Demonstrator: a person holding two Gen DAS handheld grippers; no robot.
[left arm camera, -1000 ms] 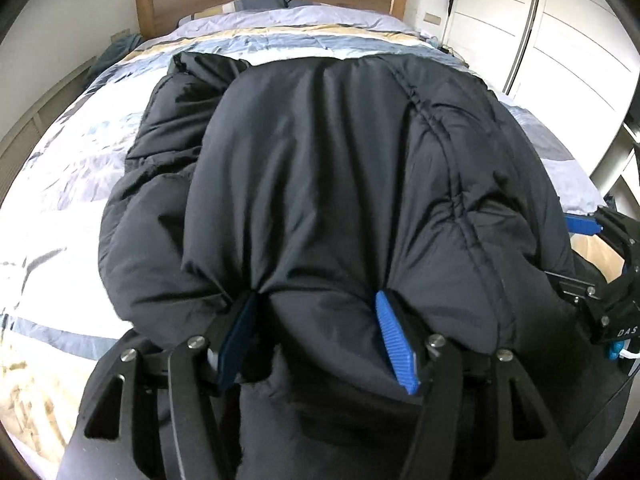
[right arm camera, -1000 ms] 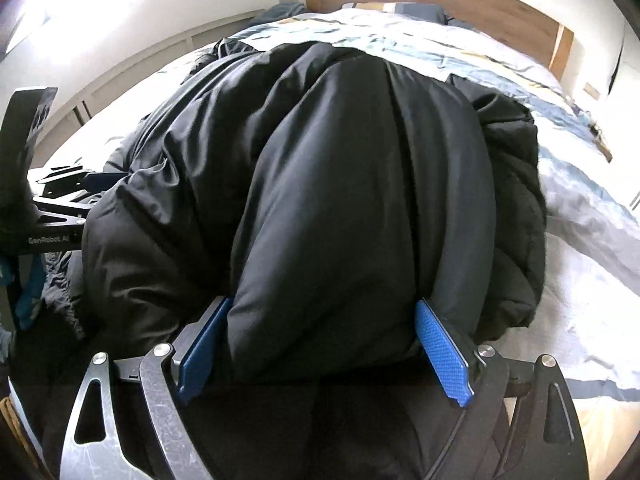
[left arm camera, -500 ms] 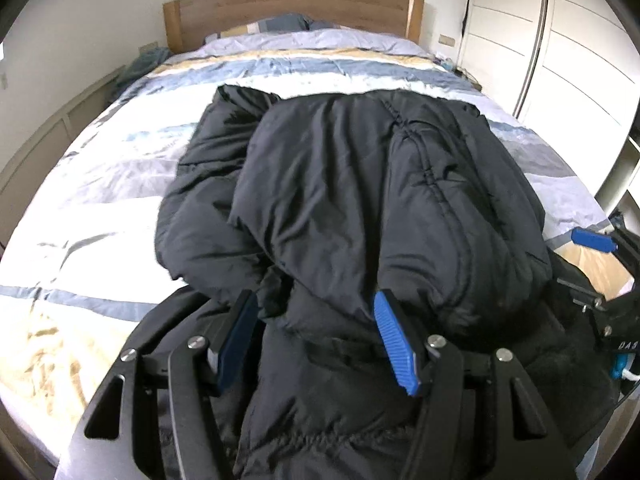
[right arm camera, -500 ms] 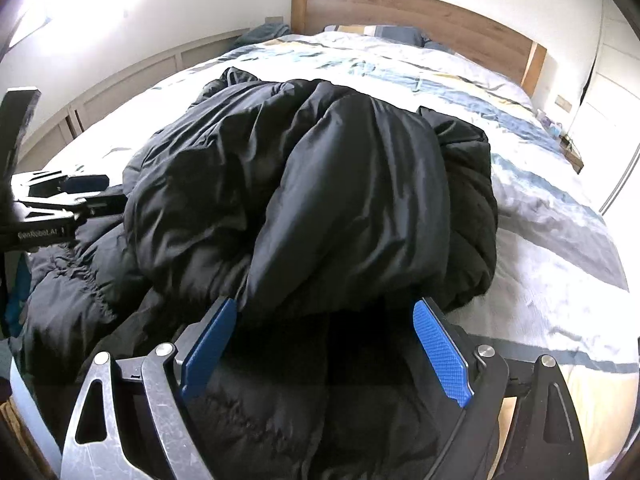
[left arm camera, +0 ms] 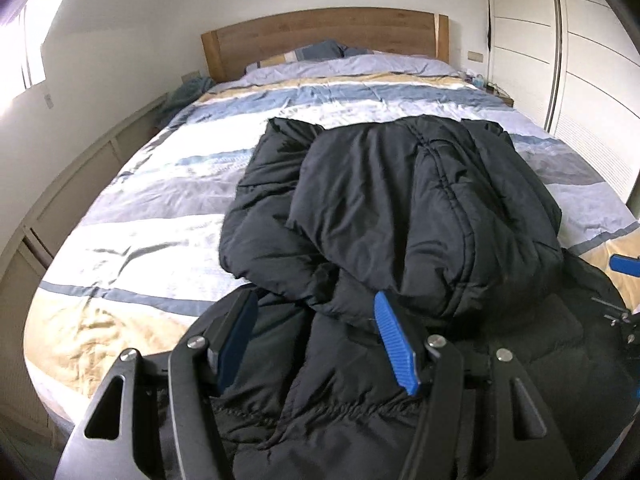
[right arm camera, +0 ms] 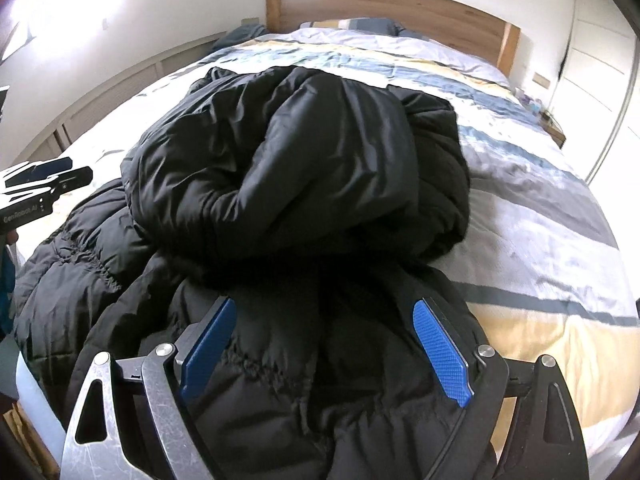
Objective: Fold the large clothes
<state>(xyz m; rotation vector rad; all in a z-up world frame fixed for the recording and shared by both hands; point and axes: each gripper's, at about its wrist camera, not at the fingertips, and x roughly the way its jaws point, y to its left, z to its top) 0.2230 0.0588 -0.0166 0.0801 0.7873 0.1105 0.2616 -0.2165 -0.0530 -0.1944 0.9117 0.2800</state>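
Note:
A large black puffer jacket (left arm camera: 400, 208) lies on the striped bed, its far part folded back over the near part in a thick bundle; it also shows in the right wrist view (right arm camera: 288, 160). My left gripper (left arm camera: 316, 344) is open above the jacket's near hem, its blue pads apart and holding nothing. My right gripper (right arm camera: 324, 348) is open too, wide over the near part of the jacket, with no cloth between its pads. Each gripper shows at the edge of the other's view: the right one (left arm camera: 624, 280) and the left one (right arm camera: 36, 192).
The bed (left arm camera: 160, 200) has a striped blue, white and yellow cover and a wooden headboard (left arm camera: 320, 36). Pillows (left arm camera: 320, 50) lie at the head. White wardrobe doors (left arm camera: 580, 60) stand on the right, low wall panels (left arm camera: 80, 168) on the left.
Both grippers have let go of the folded-over jacket part and drawn back toward the foot of the bed. The bundle now rests on the jacket's lower part.

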